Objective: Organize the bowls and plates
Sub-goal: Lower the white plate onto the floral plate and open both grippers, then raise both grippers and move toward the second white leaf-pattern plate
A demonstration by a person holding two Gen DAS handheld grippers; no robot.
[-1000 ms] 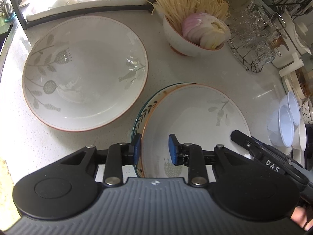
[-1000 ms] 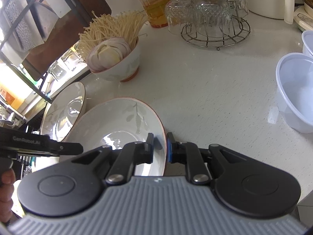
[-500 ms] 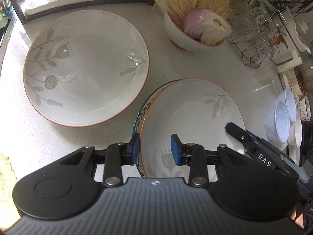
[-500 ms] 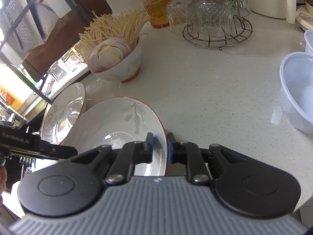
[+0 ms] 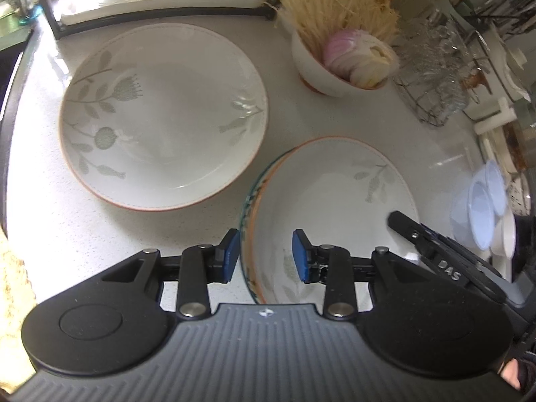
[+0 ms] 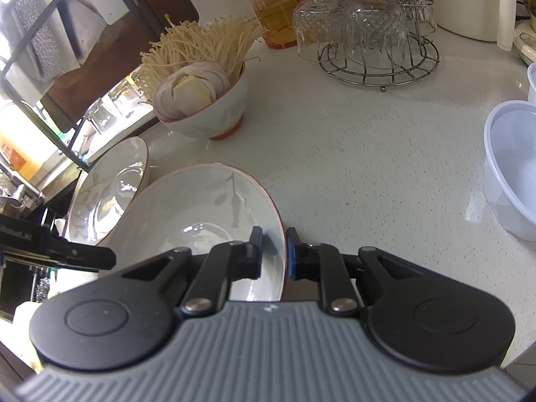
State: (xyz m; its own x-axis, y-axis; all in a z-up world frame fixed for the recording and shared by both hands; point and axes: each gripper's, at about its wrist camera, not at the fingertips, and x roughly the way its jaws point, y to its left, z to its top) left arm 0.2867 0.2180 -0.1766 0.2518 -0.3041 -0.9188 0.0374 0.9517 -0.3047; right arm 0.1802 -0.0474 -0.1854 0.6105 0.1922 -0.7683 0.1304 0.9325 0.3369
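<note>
A white bowl [image 5: 335, 201] with an orange rim sits nested in a bowl with a green-patterned rim [image 5: 246, 207] on the white counter. My right gripper [image 6: 274, 251] is shut on the white bowl's [image 6: 187, 211] right rim, one pad inside and one outside. My left gripper [image 5: 264, 256] stands open astride the left rims of both bowls; the inner pad is clear of the wall. A large leaf-patterned plate [image 5: 164, 117] lies to the left, apart from the bowls, and appears as the plate [image 6: 110, 184] in the right wrist view.
A bowl of enoki mushrooms and sliced onion [image 6: 204, 100] stands behind the bowls. Upturned glasses on a wire rack [image 6: 375, 33] and a red-lidded jar [image 6: 271, 10] are at the back. Translucent plastic bowls [image 6: 512, 167] sit at the right. A black shelf frame [image 5: 160, 16] borders the plate.
My left gripper's jaws have widened slightly around the bowl rims. The right gripper keeps its hold and has not moved.
</note>
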